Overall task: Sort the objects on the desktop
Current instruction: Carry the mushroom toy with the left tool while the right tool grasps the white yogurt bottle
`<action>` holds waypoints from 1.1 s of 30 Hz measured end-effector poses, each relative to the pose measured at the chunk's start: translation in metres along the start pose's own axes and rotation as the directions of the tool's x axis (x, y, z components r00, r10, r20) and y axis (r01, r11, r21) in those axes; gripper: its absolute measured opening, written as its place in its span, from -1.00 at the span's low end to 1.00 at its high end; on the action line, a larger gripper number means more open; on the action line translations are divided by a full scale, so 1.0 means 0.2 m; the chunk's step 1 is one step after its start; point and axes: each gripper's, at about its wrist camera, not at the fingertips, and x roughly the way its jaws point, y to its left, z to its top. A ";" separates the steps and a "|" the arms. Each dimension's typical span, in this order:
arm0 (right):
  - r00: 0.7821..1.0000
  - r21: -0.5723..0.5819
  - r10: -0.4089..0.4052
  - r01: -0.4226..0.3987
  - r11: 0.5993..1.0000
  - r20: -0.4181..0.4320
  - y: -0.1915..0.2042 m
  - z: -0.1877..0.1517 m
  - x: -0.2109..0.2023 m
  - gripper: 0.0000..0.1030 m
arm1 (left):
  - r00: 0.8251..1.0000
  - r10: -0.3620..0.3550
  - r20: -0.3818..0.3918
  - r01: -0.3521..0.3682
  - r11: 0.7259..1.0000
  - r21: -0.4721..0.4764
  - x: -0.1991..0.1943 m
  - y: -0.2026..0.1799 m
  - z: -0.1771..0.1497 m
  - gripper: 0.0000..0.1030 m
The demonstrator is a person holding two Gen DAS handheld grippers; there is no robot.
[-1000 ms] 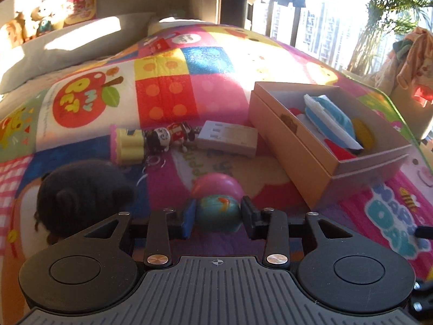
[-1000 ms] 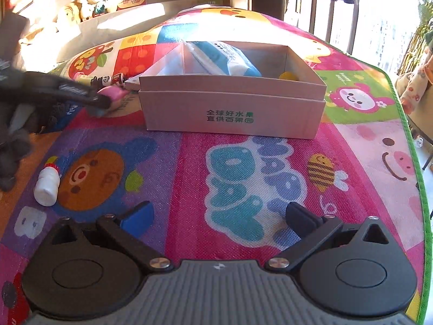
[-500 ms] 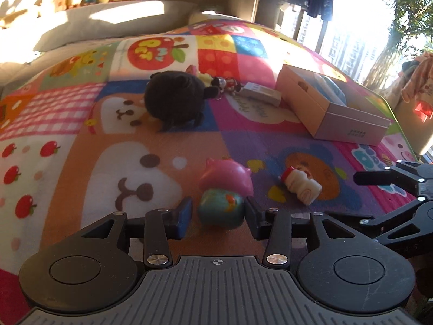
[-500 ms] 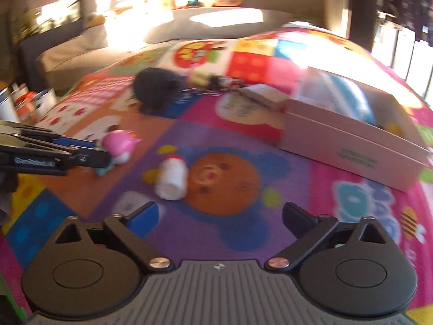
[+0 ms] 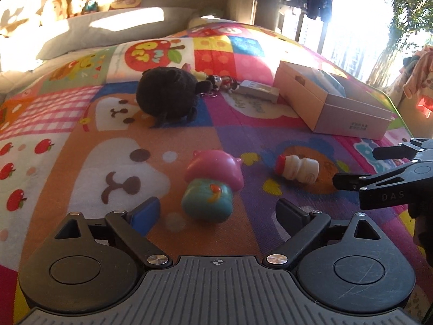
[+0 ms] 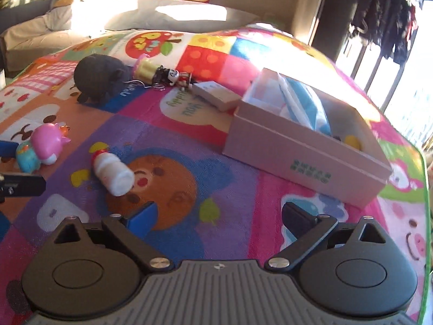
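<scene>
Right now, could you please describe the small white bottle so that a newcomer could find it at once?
Start at the open cardboard box on the colourful play mat. On the purple patch in front of it, the small white bottle lies on its side beside the pink-and-teal toy. It alone is plain white with a red cap.

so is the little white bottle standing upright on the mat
No, the little white bottle lies on its side on the mat, red cap pointing away from the camera.

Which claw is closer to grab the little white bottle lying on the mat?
Probably the right claw. It is wide open, and the small white plastic bottle with a red cap lies just ahead. The left claw, opening, has the pink-and-teal squishy toy between its fingers.
</scene>
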 end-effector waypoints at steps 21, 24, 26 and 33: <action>0.988 0.074 0.155 -0.153 0.985 -0.023 -0.04 -0.05 0.03 1.00 | 0.988 -0.125 0.090 0.121 0.992 0.046 -0.09 -0.14 0.15 0.99; 0.982 0.054 0.189 -0.187 0.981 -0.029 -0.08 -0.08 0.00 1.00 | 0.982 -0.182 0.059 0.180 0.983 0.031 -0.04 -0.17 0.18 0.99; 0.981 0.063 0.193 -0.191 0.979 -0.024 -0.10 -0.12 -0.03 1.00 | 0.969 -0.244 0.035 0.244 0.970 0.014 0.00 -0.19 0.20 0.99; 0.984 0.086 0.176 -0.174 0.981 -0.016 -0.09 -0.19 -0.11 1.00 | 0.963 -0.269 -0.029 0.270 0.962 0.034 0.20 -0.33 0.27 0.99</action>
